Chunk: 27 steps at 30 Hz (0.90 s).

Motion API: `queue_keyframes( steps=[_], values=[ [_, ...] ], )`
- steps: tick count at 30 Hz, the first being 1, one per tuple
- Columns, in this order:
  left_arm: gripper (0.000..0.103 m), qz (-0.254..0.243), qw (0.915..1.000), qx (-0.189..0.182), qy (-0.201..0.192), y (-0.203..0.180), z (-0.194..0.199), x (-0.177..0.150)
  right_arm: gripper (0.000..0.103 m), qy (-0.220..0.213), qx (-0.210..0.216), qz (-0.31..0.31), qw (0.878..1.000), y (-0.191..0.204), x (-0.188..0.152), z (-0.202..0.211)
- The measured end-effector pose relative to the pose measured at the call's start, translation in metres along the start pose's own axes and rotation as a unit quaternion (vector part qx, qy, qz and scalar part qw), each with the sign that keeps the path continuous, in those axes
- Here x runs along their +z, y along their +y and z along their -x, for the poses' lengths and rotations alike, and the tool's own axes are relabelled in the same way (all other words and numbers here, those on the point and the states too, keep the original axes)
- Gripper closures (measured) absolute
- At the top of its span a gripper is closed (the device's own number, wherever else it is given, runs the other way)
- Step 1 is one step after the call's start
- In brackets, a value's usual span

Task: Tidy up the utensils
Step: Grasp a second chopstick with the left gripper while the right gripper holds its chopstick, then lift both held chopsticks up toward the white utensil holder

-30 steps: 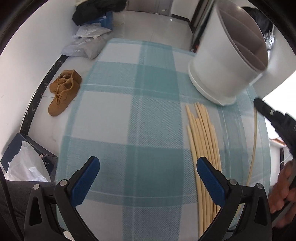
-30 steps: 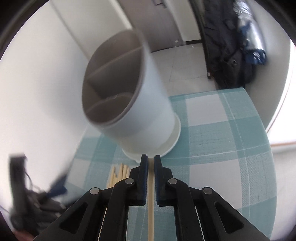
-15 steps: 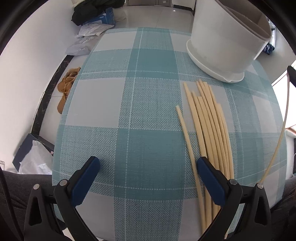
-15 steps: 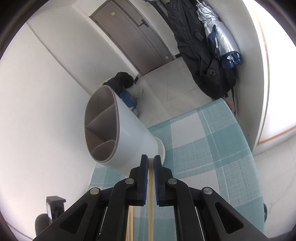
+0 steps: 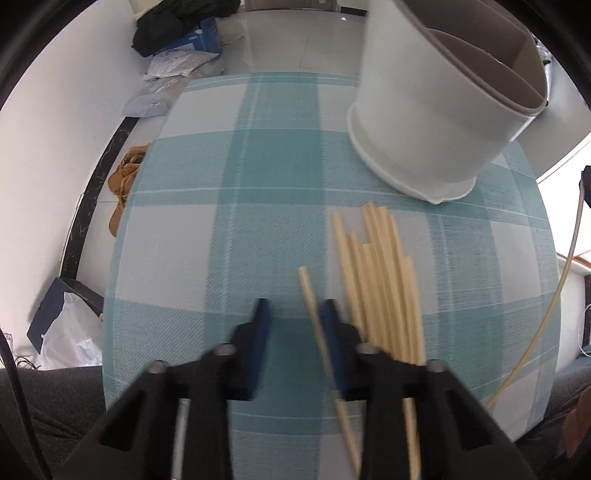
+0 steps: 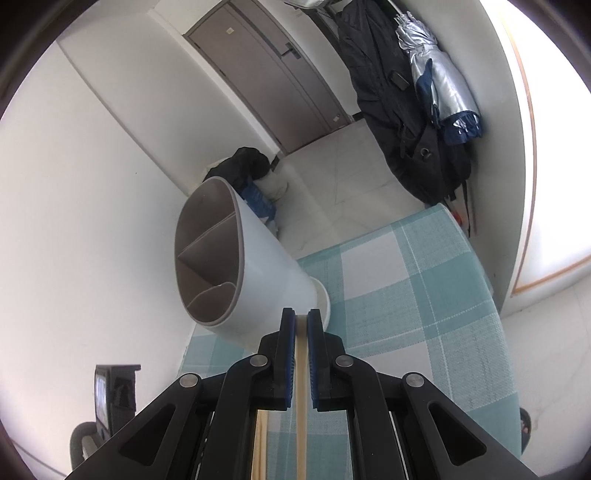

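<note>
Chopsticks [image 5: 380, 280]: none yet in holder [image 6: 236, 266]; one pinched by right gripper [image 6: 301, 325], left gripper [image 5: 295, 314] closing around a stray chopstick [image 5: 314, 306], bundle remaining on tablecloth [image 5: 221, 221].

A table under a cloth [image 5: 280, 192] checked in teal, pale grey and white, with thin white lines crossing the squares. On it lie pale cream chopsticks [image 5: 380, 280], the colour of light wood. A holder [image 5: 424, 122] is white outside, with grey-brown dividers and rim inside. Both grippers, the left [image 5: 295, 343] and the right [image 6: 301, 354], are black with blue pads. A cream chopstick [image 6: 301, 387] shows between the right one's blue pads. On the off-white floor tiles are tan shoes [image 5: 123, 184], a black bag [image 5: 177, 22] and a blue and white box [image 5: 199, 35]. The walls are white. The door [image 6: 266, 74] is grey-brown. Beside it hang a black coat [image 6: 384, 92] and a silver and blue umbrella [image 6: 439, 85].
</note>
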<state>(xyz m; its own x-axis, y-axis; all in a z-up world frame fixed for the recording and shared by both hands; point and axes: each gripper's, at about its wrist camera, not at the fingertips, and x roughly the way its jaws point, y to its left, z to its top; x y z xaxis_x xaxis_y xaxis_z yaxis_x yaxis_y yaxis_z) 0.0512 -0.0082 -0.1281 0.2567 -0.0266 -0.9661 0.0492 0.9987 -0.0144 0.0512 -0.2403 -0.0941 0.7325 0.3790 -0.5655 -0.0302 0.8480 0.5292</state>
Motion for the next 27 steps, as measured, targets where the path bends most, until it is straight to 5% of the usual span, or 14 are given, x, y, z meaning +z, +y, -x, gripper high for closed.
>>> queue_keyframes(
  steps=[7, 13, 17, 22, 27],
  values=[
    [0.102, 0.011, 0.9996, -0.024, -0.004, 0.002, -0.002, 0.009, 0.097, -0.004, 0.000, 0.012, 1.000, 0.005, 0.001, 0.001],
    [0.103, 0.006, 0.9956, -0.054, -0.077, 0.013, 0.035, 0.007, 0.097, -0.022, 0.004, 0.055, 0.998, 0.022, -0.006, 0.013],
    [0.103, 0.019, 0.9863, -0.083, -0.141, 0.019, 0.071, -0.003, 0.097, -0.042, 0.012, 0.086, 0.995, 0.038, -0.011, 0.024],
    [0.103, 0.018, 0.9646, -0.112, -0.238, 0.022, 0.114, -0.016, 0.097, -0.080, 0.013, 0.141, 0.987, 0.065, -0.021, 0.042],
    [0.103, 0.006, 0.9634, -0.130, -0.235, 0.026, 0.114, -0.017, 0.098, -0.092, -0.001, 0.176, 0.980, 0.084, -0.035, 0.048]
  ],
)
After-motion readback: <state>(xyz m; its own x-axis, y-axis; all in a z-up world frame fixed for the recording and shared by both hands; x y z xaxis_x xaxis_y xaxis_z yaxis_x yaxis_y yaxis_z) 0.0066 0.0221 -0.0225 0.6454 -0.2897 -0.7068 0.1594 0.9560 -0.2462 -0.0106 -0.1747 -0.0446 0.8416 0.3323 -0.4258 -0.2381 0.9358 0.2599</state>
